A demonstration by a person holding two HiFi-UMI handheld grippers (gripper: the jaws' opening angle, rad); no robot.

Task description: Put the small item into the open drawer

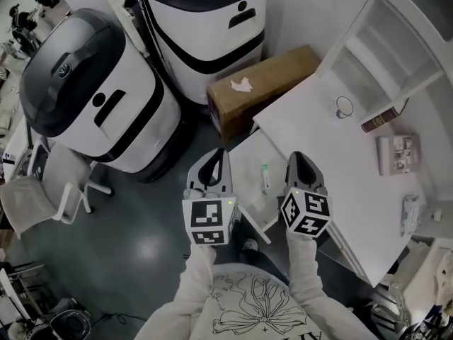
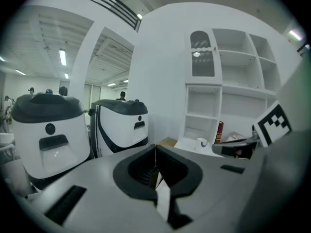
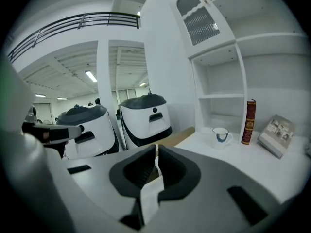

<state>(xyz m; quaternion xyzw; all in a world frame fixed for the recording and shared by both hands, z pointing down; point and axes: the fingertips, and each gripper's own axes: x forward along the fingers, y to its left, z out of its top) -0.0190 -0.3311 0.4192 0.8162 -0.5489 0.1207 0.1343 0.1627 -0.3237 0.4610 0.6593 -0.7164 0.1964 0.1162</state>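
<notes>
Head view: the open drawer (image 1: 248,167) is partly covered along both sides by the left gripper (image 1: 216,156) and right gripper (image 1: 300,159), and the small item (image 1: 265,179) lying in it is too small to identify. The shelf unit (image 1: 386,44) and the rear white machine (image 1: 205,27) are cut off by the top edge. The objects (image 1: 411,214) at the right edge of the desk (image 1: 333,154) are too blurred to name.

The left gripper (image 1: 215,160) is just left of the right gripper (image 1: 303,160). Both have their jaws together and hold nothing.
</notes>
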